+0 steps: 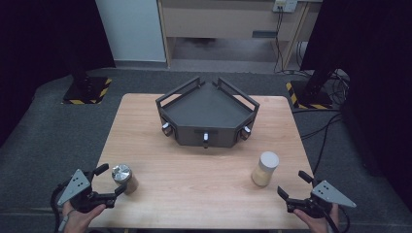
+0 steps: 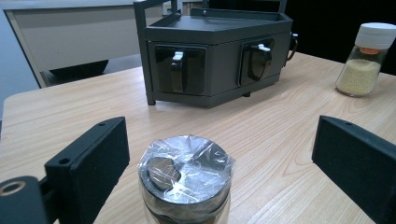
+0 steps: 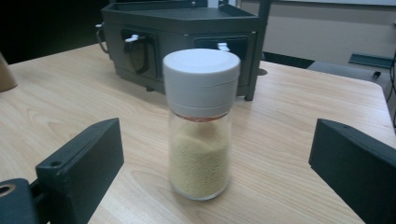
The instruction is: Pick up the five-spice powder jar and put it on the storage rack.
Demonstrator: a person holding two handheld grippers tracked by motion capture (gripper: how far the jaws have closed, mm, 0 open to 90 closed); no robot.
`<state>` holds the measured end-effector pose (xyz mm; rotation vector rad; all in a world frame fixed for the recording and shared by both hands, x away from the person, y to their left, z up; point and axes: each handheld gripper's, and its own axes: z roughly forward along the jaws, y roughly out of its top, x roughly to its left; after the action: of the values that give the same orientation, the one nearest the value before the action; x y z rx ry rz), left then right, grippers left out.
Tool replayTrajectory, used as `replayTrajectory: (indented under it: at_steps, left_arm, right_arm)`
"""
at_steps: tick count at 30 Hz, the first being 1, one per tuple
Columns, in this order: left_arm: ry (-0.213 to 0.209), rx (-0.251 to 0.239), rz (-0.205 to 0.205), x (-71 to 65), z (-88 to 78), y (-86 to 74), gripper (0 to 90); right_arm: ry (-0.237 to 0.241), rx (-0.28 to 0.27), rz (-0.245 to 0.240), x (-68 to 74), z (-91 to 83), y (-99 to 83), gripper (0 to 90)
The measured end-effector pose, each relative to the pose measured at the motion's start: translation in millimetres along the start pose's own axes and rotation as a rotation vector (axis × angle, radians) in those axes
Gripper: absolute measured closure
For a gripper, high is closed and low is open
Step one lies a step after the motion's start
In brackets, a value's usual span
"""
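Left tongs [image 1: 111, 180] spread around foil-capped jar [image 1: 123, 177]; right tongs [image 1: 292, 184] spread before white-lidded jar [image 1: 265, 168].

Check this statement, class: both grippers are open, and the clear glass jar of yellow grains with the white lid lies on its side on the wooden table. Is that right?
Not quite: the clear glass jar of yellow grains stands upright on the wooden table, as the right gripper view shows. The rest holds: the left gripper and right gripper are both open.
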<state>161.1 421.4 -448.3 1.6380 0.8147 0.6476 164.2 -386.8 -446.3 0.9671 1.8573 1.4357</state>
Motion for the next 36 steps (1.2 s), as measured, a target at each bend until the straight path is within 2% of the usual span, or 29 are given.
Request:
replayTrajectory:
  at_steps: [10,18,36]
  left_arm:
    - [-0.001,-0.010,-0.006,0.3,1.6,-0.8,2.9]
    - [0.000,-0.006,-0.007,1.0,2.5,-1.1,2.5]
    - [0.006,-0.005,-0.010,1.8,-1.2,-2.7,2.1]
  right_arm:
    - [0.003,0.010,0.005,-3.9,2.8,-2.2,3.5]
    - [0.010,-0.003,0.003,-4.7,1.5,-3.4,3.1]
    - [0.012,0.024,-0.008,-6.1,1.2,-2.5,3.3]
